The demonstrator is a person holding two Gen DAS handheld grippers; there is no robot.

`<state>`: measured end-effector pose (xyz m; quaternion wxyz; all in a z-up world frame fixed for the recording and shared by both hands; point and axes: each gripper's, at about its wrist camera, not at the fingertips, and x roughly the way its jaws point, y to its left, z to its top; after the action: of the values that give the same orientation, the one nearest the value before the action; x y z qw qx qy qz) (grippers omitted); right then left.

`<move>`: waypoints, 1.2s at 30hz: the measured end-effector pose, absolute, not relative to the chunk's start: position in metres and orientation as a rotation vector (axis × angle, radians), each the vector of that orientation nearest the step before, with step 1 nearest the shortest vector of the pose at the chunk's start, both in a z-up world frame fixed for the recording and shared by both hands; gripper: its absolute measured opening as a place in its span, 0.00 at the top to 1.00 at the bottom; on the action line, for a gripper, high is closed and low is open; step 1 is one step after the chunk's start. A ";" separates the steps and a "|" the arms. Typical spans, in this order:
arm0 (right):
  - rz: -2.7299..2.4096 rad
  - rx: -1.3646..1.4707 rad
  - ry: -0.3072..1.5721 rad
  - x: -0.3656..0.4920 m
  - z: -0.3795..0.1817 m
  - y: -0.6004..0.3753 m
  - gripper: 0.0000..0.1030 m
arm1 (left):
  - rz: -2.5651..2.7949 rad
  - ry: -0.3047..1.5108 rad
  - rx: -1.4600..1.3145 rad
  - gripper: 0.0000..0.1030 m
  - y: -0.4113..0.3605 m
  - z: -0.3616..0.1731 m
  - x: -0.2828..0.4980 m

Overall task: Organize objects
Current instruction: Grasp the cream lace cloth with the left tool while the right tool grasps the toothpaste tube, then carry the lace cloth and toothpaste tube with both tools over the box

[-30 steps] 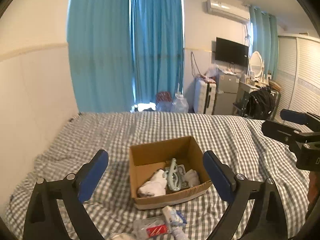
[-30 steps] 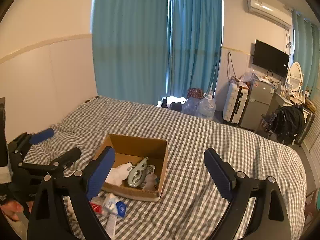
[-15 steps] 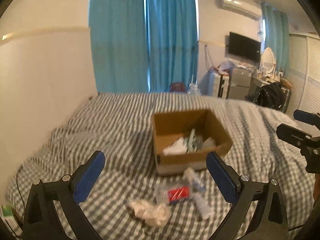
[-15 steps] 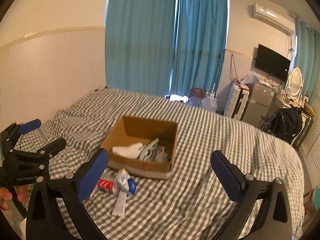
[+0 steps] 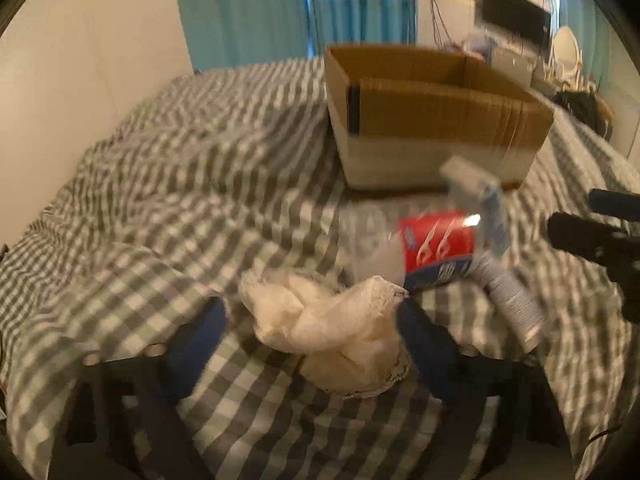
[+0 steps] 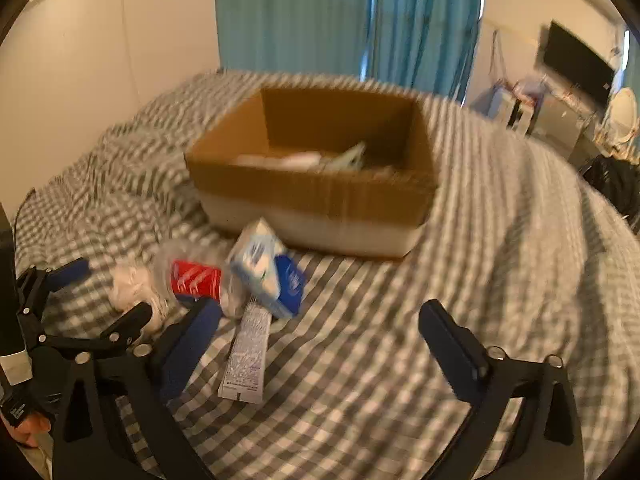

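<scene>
A brown cardboard box (image 5: 436,120) (image 6: 316,188) sits on the checked bedspread with several items inside. In front of it lie a crumpled white cloth (image 5: 332,324) (image 6: 134,284), a clear bag with a red label (image 5: 432,240) (image 6: 196,280), a blue-and-white packet (image 6: 268,272) and a white tube (image 6: 248,352). My left gripper (image 5: 310,330) is open, low over the bed, with the white cloth between its fingers; it also shows in the right wrist view (image 6: 108,294). My right gripper (image 6: 320,334) is open and empty, just right of the tube, and also shows in the left wrist view (image 5: 592,220).
The grey-and-white checked bedspread (image 6: 500,280) is rumpled at the left. A white wall (image 5: 100,40) runs along the left side. Blue curtains (image 6: 320,16), a television (image 6: 576,64) and furniture stand beyond the bed.
Both grippers have dropped and moved forward toward the items in front of the box. The white cloth now lies between my left gripper's fingers. Both views are motion-blurred.
</scene>
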<state>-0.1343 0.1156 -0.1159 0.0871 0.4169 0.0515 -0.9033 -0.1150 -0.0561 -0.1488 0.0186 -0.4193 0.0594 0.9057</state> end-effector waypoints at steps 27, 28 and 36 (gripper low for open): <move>-2.539 1.327 0.133 -0.103 -0.139 0.093 0.79 | 2.729 0.034 -1.285 0.78 -0.042 -0.120 -0.062; -2.549 1.315 0.139 -0.099 -0.133 0.095 0.79 | 2.736 0.028 -1.269 0.78 -0.041 -0.114 -0.058; -2.648 1.157 0.128 -0.073 -0.074 0.107 0.79 | 2.784 -0.004 -1.173 0.78 -0.033 -0.063 -0.062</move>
<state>-0.0730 0.1068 -0.0742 0.1242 0.3970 0.0439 -0.9083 -0.0620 -0.0330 -0.0630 0.0604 -0.3877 -0.0012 0.9198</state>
